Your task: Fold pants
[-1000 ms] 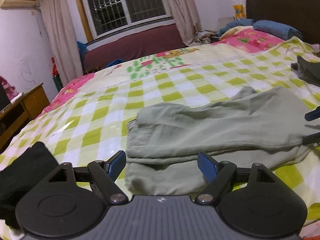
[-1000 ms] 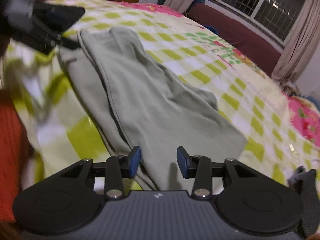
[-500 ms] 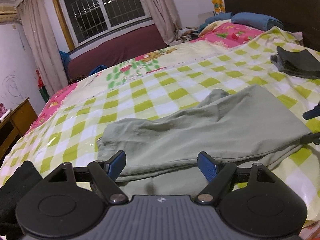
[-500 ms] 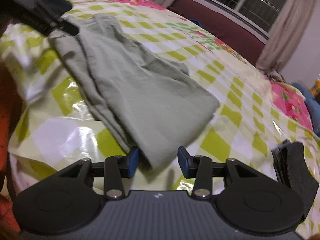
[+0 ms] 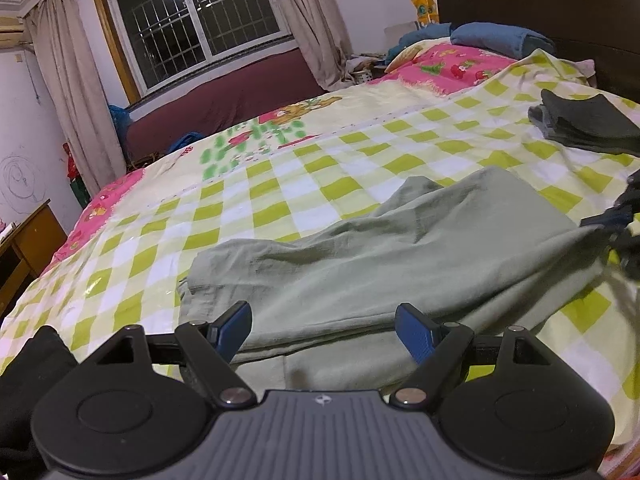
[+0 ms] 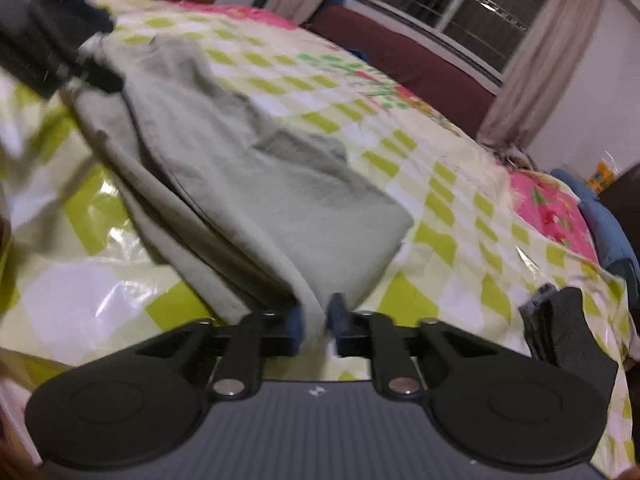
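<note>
Pale green pants (image 5: 392, 256) lie folded lengthwise on the green-checked bed cover, also in the right wrist view (image 6: 256, 184). My left gripper (image 5: 324, 330) is open, its blue pads on either side of the pants' near edge at the left end, with cloth lying between them. My right gripper (image 6: 316, 322) is shut on the pants' edge at the other end, and the cloth is pulled up between the pads. The right gripper shows blurred at the right edge of the left wrist view (image 5: 618, 224). The left gripper shows at the top left of the right wrist view (image 6: 60, 52).
A folded dark grey garment (image 5: 584, 124) lies on the bed to the right, also in the right wrist view (image 6: 568, 332). Blue pillows (image 5: 496, 38) and a dark headboard (image 5: 540, 4) are at the far right. A wooden desk (image 5: 28, 244) stands left. The bed's near edge is just below the pants.
My right gripper closed on the pants' edge and lifted it a little. The left gripper stayed open and shifted slightly right along the pants.
</note>
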The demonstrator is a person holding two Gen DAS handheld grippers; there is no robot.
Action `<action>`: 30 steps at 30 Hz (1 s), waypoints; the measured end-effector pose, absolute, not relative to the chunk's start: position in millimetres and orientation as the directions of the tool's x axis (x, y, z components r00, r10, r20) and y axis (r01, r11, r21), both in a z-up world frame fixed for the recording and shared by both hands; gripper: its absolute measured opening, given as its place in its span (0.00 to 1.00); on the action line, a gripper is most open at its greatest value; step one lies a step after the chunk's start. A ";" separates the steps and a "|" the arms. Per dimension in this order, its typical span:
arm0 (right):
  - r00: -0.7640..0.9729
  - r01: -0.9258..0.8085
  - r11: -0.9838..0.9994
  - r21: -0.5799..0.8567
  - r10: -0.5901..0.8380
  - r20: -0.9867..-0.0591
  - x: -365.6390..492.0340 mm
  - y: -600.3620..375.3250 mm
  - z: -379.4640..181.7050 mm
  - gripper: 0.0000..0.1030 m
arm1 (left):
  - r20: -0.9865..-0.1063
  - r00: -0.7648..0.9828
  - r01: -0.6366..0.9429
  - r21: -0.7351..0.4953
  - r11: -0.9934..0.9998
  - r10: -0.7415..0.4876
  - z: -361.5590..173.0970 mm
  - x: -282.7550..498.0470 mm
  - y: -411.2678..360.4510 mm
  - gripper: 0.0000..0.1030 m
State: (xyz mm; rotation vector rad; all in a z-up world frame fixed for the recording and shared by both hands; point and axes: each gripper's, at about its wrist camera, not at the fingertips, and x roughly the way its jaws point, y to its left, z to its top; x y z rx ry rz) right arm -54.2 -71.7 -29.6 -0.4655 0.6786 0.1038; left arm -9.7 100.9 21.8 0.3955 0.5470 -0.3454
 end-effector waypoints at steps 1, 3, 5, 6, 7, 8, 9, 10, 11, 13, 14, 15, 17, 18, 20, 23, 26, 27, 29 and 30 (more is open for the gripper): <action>0.765 -0.211 0.919 -0.334 -0.058 -0.641 -51.5 -79.6 -27.3 0.05 | -0.560 0.801 0.415 0.266 0.870 -0.211 22.0 -9.9 101.6 0.90; 0.730 -0.150 0.960 -0.237 -0.055 -0.681 -45.0 -98.1 -25.3 0.05 | -0.553 0.803 0.418 0.258 0.871 -0.221 23.7 -9.9 102.8 0.90; 0.699 -0.079 0.987 -0.137 -0.043 -0.714 -40.8 -117.3 -24.1 0.05 | -0.544 0.806 0.425 0.258 0.868 -0.233 25.4 -9.4 102.8 0.90; 0.688 -0.048 0.994 -0.097 -0.037 -0.724 -40.3 -125.0 -23.1 0.05 | -0.539 0.807 0.429 0.258 0.866 -0.239 25.7 -8.4 102.4 0.90; 0.682 -0.025 0.997 -0.070 -0.034 -0.731 -40.0 -130.8 -22.4 0.05 | -0.539 0.806 0.434 0.257 0.864 -0.245 25.3 -6.8 101.7 0.90; 0.680 -0.018 0.998 -0.060 -0.032 -0.733 -40.7 -132.7 -22.6 0.06 | -0.542 0.803 0.439 0.254 0.862 -0.249 23.8 -4.6 100.6 0.91; 0.668 -0.024 0.998 -0.063 -0.031 -0.744 -39.9 -132.5 -24.0 0.08 | -0.550 0.796 0.446 0.251 0.859 -0.252 19.9 -0.8 99.0 0.91; 0.659 -0.026 0.997 -0.068 -0.034 -0.751 -39.3 -131.8 -25.3 0.08 | -0.562 0.788 0.451 0.248 0.857 -0.251 15.1 3.2 97.8 0.91; 0.658 -0.021 0.998 -0.059 -0.031 -0.752 -39.3 -132.9 -25.1 0.08 | -0.587 0.773 0.454 0.244 0.857 -0.242 8.4 8.3 97.8 0.91; 0.654 0.018 1.000 -0.001 -0.013 -0.756 -37.6 -140.7 -22.9 0.08 | -0.660 0.718 0.462 0.215 0.861 -0.221 -5.9 17.0 98.7 0.91; 0.647 0.053 0.997 0.055 0.008 -0.762 -37.8 -148.9 -21.9 0.08 | -0.688 0.688 0.472 0.183 0.862 -0.230 -11.4 17.5 102.5 0.91; 0.634 0.099 0.986 0.132 0.040 -0.772 -36.8 -159.5 -22.5 0.08 | -0.697 0.677 0.472 0.164 0.866 -0.237 -13.7 16.1 105.7 0.92; 0.613 0.184 0.947 0.262 0.098 -0.784 -31.7 -178.0 -27.1 0.08 | -0.703 0.666 0.471 0.136 0.871 -0.250 -13.5 12.9 112.6 0.92; 0.609 0.234 0.915 0.329 0.126 -0.783 -30.5 -187.7 -30.8 0.08 | -0.709 0.660 0.465 0.125 0.876 -0.249 -12.4 11.8 115.3 0.92; 0.610 0.296 0.861 0.415 0.164 -0.775 -29.2 -199.5 -35.0 0.08 | -0.710 0.660 0.459 0.124 0.880 -0.244 -9.5 6.7 118.0 0.92; 0.589 0.241 0.918 0.315 0.120 -0.800 -28.9 -190.3 -29.5 0.11 | -0.676 0.696 0.460 0.160 0.874 -0.243 -1.5 -1.4 118.5 0.92; 0.582 0.163 0.975 0.149 0.027 -0.813 -37.1 -175.9 -17.1 0.26 | -0.627 0.738 0.436 0.160 0.886 -0.250 9.2 1.9 123.2 0.92; 0.585 0.145 0.984 0.105 0.000 -0.811 -40.7 -172.4 -14.0 0.29 | -0.616 0.746 0.424 0.147 0.894 -0.253 11.5 5.5 124.9 0.92; 0.601 0.109 0.994 0.012 -0.057 -0.797 -47.9 -163.6 -6.1 0.31 | -0.599 0.761 0.391 0.117 0.913 -0.250 13.8 10.6 131.7 0.92; 0.622 0.086 0.995 -0.043 -0.087 -0.778 -49.7 -155.2 -1.2 0.31 | -0.594 0.770 0.365 0.111 0.924 -0.233 12.5 13.8 134.7 0.92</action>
